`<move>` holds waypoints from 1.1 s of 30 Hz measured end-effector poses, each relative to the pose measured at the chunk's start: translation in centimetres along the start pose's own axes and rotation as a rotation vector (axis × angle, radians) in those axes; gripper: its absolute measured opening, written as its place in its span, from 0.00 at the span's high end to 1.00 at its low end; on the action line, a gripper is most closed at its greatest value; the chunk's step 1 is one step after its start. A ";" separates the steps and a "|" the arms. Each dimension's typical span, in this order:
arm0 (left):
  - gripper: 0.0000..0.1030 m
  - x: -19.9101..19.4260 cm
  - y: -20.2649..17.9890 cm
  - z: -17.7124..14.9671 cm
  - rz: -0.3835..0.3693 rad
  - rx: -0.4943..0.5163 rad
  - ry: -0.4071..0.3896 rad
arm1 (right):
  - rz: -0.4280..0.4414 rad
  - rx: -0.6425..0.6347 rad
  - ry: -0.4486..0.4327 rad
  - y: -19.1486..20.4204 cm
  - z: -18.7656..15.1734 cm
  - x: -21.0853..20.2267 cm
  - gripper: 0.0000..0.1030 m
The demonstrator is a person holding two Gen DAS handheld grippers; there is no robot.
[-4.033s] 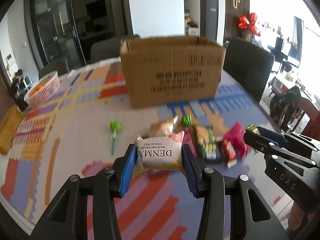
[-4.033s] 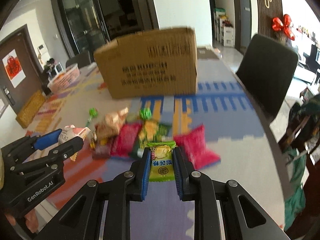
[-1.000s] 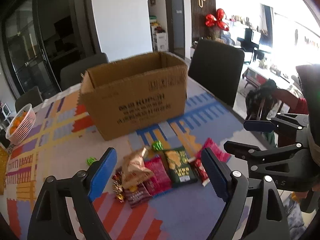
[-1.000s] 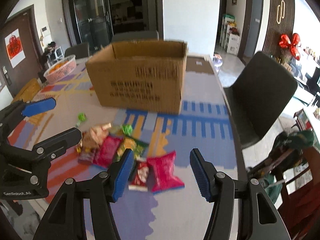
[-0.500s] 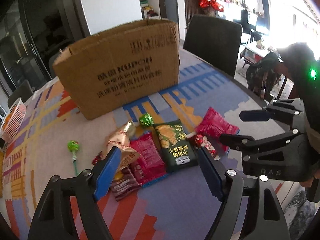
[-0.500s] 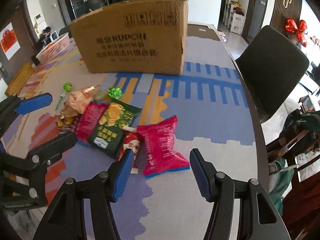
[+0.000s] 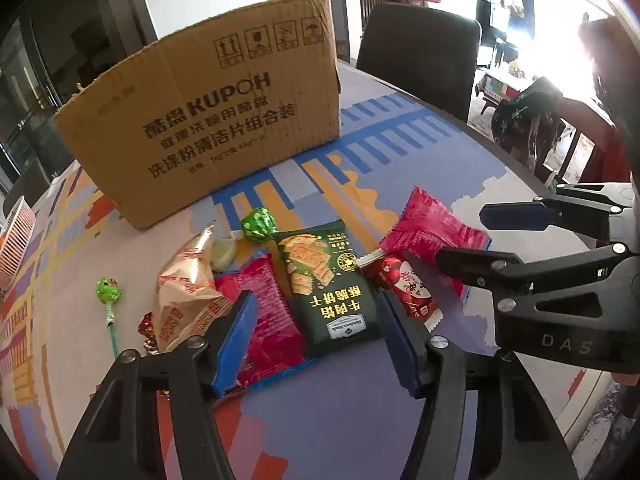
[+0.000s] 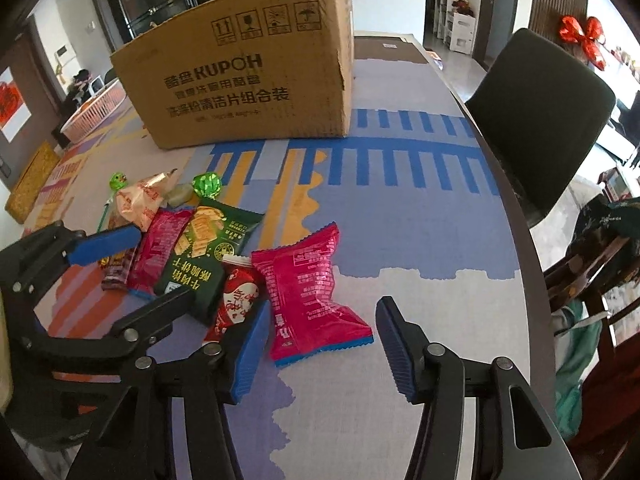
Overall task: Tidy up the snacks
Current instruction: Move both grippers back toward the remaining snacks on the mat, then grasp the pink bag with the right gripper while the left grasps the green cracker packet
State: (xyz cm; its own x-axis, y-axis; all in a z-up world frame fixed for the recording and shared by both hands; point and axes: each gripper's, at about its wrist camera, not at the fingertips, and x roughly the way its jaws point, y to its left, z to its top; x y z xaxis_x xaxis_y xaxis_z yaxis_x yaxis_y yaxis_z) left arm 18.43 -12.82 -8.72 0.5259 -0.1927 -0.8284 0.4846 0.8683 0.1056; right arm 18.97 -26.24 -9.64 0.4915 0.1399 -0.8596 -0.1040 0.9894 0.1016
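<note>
Both grippers have dropped closer to the snacks since half a second ago. The left gripper, jaws spread and empty, frames the dark green cracker packet; the right gripper, likewise spread, frames the pink packet. Behind the pile stands the cardboard box.

Right gripper wide apart, straddling pink packet on table. Green biscuit packet just left. Cardboard box behind. Left gripper wide apart too.
</note>
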 end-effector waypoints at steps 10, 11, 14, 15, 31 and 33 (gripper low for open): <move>0.47 1.9 -1.4 0.0 0.020 0.036 0.030 | 0.022 0.022 0.005 -0.5 0.1 0.9 0.55; 0.47 2.1 -1.5 0.1 0.022 0.036 0.031 | 0.023 0.024 0.004 -0.5 0.1 0.9 0.55; 0.49 2.8 -1.7 0.4 0.028 0.036 0.037 | 0.024 0.033 0.004 -0.7 0.3 1.1 0.55; 0.50 2.8 -1.7 0.5 0.026 0.031 0.033 | 0.024 0.035 0.003 -0.7 0.3 1.2 0.55; 0.58 2.8 0.3 1.0 -0.077 -0.111 0.034 | 0.009 0.065 -0.011 -0.9 0.7 1.2 0.61; 0.58 2.4 0.7 1.0 -0.077 -0.126 0.024 | 0.008 0.073 -0.017 -0.9 0.7 0.8 0.61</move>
State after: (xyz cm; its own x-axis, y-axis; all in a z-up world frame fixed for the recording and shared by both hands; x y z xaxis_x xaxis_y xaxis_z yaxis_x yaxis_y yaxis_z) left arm 20.70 -13.16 -10.09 0.4727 -0.2516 -0.8445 0.4306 0.9021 -0.0278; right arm 20.06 -27.02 -10.06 0.5059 0.1483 -0.8498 -0.0451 0.9883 0.1456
